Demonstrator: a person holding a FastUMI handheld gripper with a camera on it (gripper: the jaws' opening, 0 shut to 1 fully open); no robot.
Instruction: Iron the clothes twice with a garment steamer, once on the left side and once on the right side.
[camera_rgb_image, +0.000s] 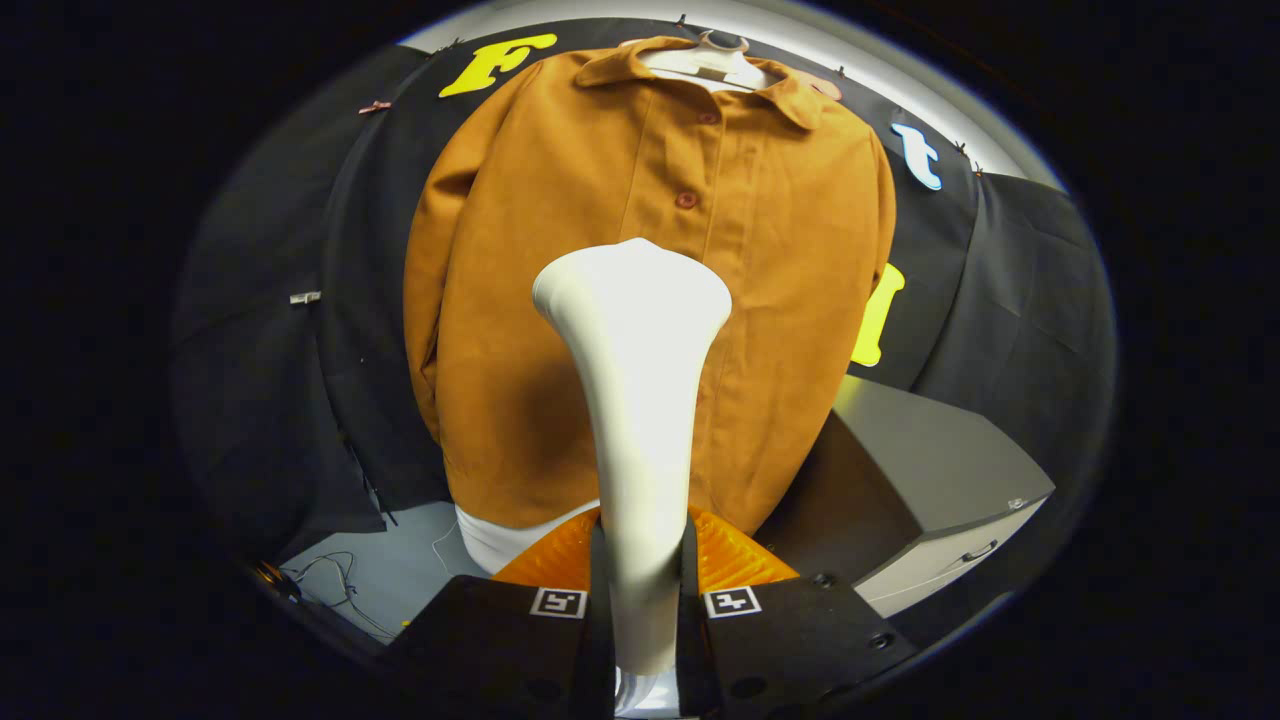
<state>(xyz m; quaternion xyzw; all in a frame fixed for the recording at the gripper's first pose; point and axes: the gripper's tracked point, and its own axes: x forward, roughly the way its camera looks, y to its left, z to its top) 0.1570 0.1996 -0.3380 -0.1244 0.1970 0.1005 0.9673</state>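
An orange-brown buttoned jacket (560, 300) hangs on a white hanger (715, 62) against the booth's black wall. A white garment steamer (635, 330) stands upright between my fingers, its narrow handle clamped from both sides and its flared head rising in front of the jacket's middle, close to the button placket. My gripper (644, 585) is shut on the steamer's handle. Whether the head touches the cloth cannot be told. A white piece (495, 540) shows under the jacket's hem.
A grey cabinet (940, 470) with a drawer handle stands to the right of the jacket, close to its hem. Loose cables (335, 575) lie on the pale floor at the lower left.
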